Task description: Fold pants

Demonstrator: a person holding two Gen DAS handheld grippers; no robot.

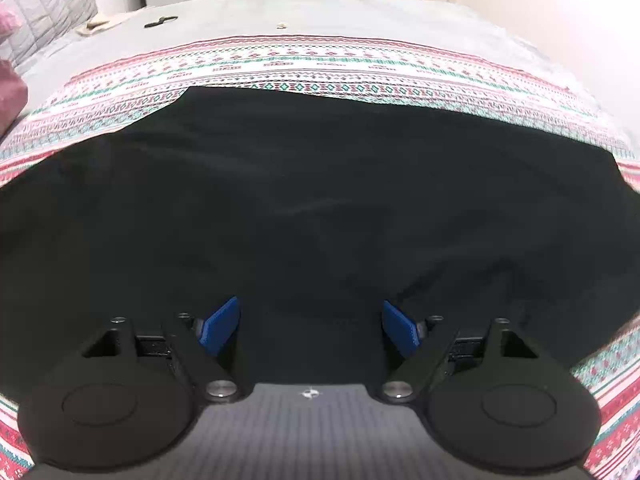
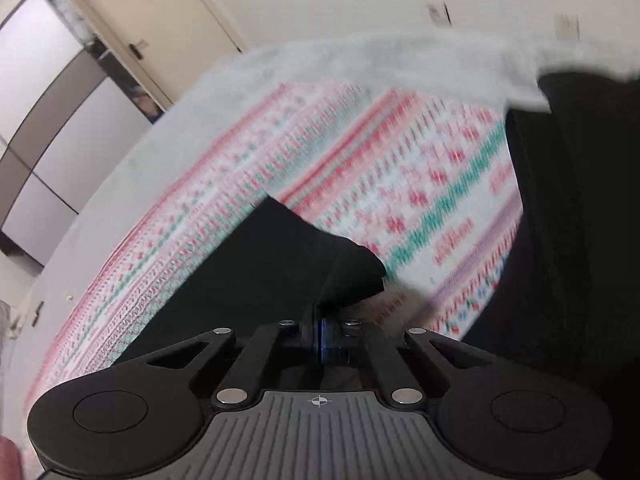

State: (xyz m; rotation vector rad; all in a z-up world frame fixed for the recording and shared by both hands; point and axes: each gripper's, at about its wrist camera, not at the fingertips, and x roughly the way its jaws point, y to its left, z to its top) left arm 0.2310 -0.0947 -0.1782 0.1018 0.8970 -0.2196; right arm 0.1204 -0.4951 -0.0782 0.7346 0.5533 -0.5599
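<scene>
One pair of black pants [image 1: 304, 200] on one patterned blanket [image 1: 320, 64]; left tongs [image 1: 311, 326] wide apart, empty; right tongs [image 2: 326, 336] pinched on pants.

Both wrist views look closely down onto the patterned blanket [image 1: 304, 60].

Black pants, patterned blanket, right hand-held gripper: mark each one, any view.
black pants [image 1: 320, 200]: left wrist view, middle of the flat fabric.
patterned blanket [image 1: 312, 62]: left wrist view, striped band beyond the pants.
right hand-held gripper [image 2: 326, 338]: right wrist view, between the closed fingertips pinching pants fabric.
</scene>
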